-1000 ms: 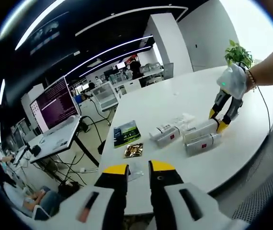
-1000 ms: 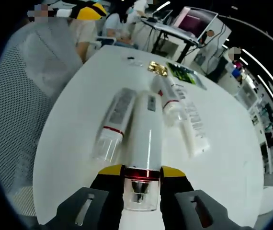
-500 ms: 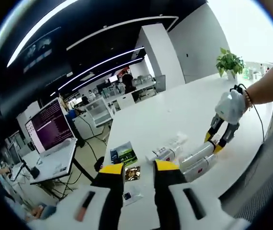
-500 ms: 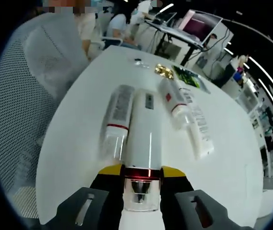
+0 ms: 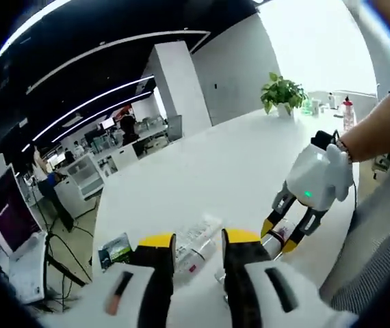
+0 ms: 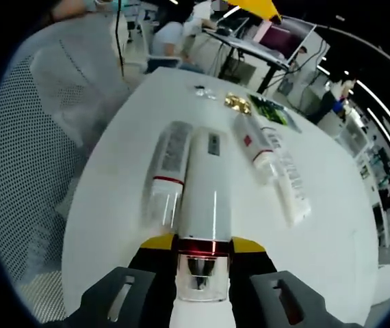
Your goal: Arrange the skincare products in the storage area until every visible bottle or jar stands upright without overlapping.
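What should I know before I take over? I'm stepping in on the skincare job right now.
Right gripper: shut on the white bottle, near its clear cap, bottle lying on the white table.
Left gripper: open, empty, hovering over the table.
A second bottle lies right beside the held one; a third bottle and a white tube lie further right.
Done: nothing stands upright yet.
Left: stand up the held bottle, then the others, spaced apart.
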Demonstrator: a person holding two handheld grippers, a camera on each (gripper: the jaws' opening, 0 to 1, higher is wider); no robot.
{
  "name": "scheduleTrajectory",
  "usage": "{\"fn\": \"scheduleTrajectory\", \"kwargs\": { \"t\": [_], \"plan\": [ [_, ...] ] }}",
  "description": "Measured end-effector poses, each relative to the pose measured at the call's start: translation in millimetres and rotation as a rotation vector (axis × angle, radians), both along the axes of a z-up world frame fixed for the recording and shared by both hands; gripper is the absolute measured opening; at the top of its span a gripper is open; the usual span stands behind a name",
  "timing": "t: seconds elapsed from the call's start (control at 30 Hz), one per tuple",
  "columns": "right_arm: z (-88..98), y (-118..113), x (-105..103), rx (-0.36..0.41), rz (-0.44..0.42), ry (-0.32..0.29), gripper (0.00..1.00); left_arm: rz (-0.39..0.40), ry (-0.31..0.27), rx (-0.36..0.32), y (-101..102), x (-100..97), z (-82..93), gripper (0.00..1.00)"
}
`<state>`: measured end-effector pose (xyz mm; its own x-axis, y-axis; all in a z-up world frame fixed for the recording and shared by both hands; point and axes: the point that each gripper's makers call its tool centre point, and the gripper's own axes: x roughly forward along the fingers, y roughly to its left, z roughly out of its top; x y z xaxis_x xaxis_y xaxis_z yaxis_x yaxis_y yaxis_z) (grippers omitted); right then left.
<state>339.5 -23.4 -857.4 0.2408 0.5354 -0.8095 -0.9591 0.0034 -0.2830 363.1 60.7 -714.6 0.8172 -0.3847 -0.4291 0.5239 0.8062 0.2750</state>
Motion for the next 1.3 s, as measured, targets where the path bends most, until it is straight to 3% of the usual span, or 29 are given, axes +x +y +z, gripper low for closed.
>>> {"fn": "scheduleTrajectory", "kwargs": {
  "t": [0.1,0.17,0.33,0.43,0.63,0.73,0.77,0.83,1.0,1.1,1.17,1.2,1.3],
  "plan": [
    [-0.3,0,-4,-0.004,0.000,0.003,0.24,-0.076,0.093,0.029,-5,-9.1,-32.9,0.25],
    [-0.4,0,-6,-0.005,0.014,0.001,0.24,-0.110,0.180,0.110,1,-18.2,-51.5,0.27],
    [-0.6,1,-7,-0.006,0.016,0.006,0.24,-0.118,0.234,0.087,-4,-20.7,-62.2,0.28],
    [-0.6,1,-8,0.000,0.022,0.003,0.24,-0.171,0.256,0.152,-10,-27.6,-72.1,0.32],
    [-0.8,2,-11,-0.003,0.046,0.016,0.24,-0.226,0.300,0.193,-20,-24.2,-94.0,0.33],
    [-1.0,2,-11,-0.009,0.052,0.018,0.24,-0.223,0.437,0.196,-16,-30.0,-118.5,0.34],
    [-1.0,3,-11,-0.010,0.052,0.018,0.24,-0.257,0.436,0.148,-25,-29.1,-119.6,0.30],
    [-1.1,3,-12,-0.016,0.060,0.022,0.24,-0.254,0.444,0.146,-21,-28.5,-120.1,0.33],
    [-1.5,5,-12,-0.039,0.087,0.034,0.24,-0.283,0.459,0.237,-13,-27.6,-139.3,0.37],
    [-1.9,5,-12,-0.050,0.091,0.046,0.24,-0.305,0.444,0.271,-15,-27.1,-140.5,0.38],
    [-2.1,5,-12,-0.050,0.093,0.049,0.24,-0.325,0.423,0.339,-12,-26.8,-144.1,0.36],
    [-2.0,5,-12,-0.049,0.093,0.050,0.24,-0.359,0.393,0.341,-15,-26.1,-138.7,0.37],
    [-1.9,5,-11,-0.048,0.090,0.051,0.24,-0.332,0.435,0.303,-15,-25.9,-140.7,0.37]
  ]
}}
